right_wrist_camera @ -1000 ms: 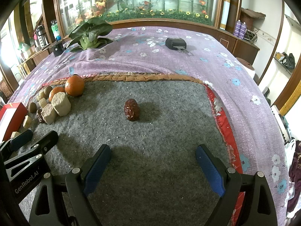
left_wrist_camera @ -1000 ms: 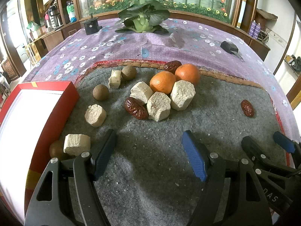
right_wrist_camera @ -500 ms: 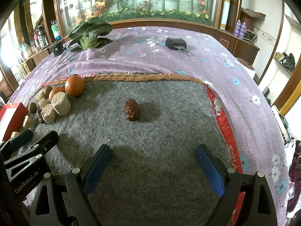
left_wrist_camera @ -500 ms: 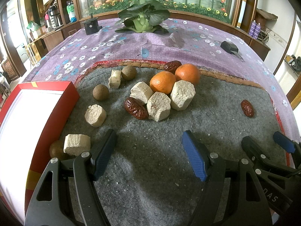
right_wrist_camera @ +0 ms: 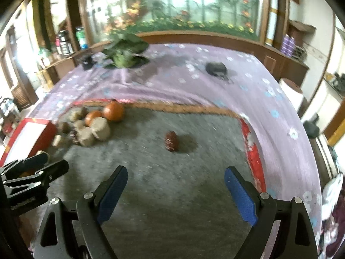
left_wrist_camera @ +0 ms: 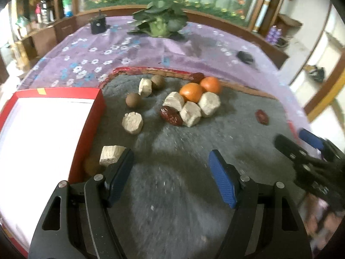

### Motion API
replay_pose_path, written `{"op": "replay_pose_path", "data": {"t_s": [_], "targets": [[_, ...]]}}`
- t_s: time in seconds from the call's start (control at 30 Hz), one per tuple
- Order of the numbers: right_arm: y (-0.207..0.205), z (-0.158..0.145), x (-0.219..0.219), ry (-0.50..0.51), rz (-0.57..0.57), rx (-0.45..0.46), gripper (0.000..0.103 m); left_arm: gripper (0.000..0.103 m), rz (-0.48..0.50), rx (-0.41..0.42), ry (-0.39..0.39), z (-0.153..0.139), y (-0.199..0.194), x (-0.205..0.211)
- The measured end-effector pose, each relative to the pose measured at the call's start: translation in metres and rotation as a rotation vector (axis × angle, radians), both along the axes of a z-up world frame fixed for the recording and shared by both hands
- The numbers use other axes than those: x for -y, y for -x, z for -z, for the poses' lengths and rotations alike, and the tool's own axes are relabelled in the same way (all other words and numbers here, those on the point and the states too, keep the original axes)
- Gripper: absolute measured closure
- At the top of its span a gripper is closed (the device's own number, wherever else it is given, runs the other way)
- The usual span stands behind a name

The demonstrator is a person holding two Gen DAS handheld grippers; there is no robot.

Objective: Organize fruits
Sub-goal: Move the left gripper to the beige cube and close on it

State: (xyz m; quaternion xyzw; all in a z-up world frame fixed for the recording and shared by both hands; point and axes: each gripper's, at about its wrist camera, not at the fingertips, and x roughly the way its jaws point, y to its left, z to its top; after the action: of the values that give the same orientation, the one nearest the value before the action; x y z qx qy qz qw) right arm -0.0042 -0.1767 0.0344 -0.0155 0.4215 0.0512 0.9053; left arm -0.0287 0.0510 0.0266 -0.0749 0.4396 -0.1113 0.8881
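Both hand-held grippers, left point(left_wrist_camera: 170, 168) and right point(right_wrist_camera: 175, 185), hover wide open and empty over the grey mat point(left_wrist_camera: 226, 133) near two oranges point(left_wrist_camera: 192, 92).

The right gripper point(right_wrist_camera: 175, 180), blue-padded jaws spread wide, hangs over the grey felt mat point(right_wrist_camera: 151, 172). A wrinkled dark-red date point(right_wrist_camera: 171, 141) lies alone mid-mat; two round oranges point(right_wrist_camera: 113, 111) sit near the far-left corner.

Table, purple floral cloth point(left_wrist_camera: 151, 51) (wrinkled); grey felt mat point(left_wrist_camera: 172, 183), plant point(left_wrist_camera: 159, 21).
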Motion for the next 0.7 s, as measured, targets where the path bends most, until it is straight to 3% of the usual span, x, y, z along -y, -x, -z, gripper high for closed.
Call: {"op": "replay_pose_path", "data": {"t_s": [0.07, 0.2, 0.27, 0.43, 0.7], "targets": [[0.0, -0.004, -0.006, 0.006, -0.027, 0.006, 0.013, 0.03, 0.029, 0.038, -0.012, -0.008, 0.011, -0.003], [0.003, -0.008, -0.016, 0.005, -0.067, 0.012, 0.015, 0.03, 0.053, 0.066, -0.117, -0.021, 0.018, -0.01], [0.002, -0.008, -0.019, -0.005, -0.076, 0.004, 0.015, 0.03, 0.032, 0.038, -0.164, -0.024, 0.013, -0.018], [0.002, -0.008, -0.02, -0.012, -0.074, -0.011, 0.015, 0.03, 0.03, 0.019, -0.073, -0.028, 0.013, -0.031], [0.004, -0.008, -0.028, -0.013, -0.117, -0.01, 0.015, 0.03, 0.046, 0.001, -0.08, -0.016, 0.017, -0.025]]}}
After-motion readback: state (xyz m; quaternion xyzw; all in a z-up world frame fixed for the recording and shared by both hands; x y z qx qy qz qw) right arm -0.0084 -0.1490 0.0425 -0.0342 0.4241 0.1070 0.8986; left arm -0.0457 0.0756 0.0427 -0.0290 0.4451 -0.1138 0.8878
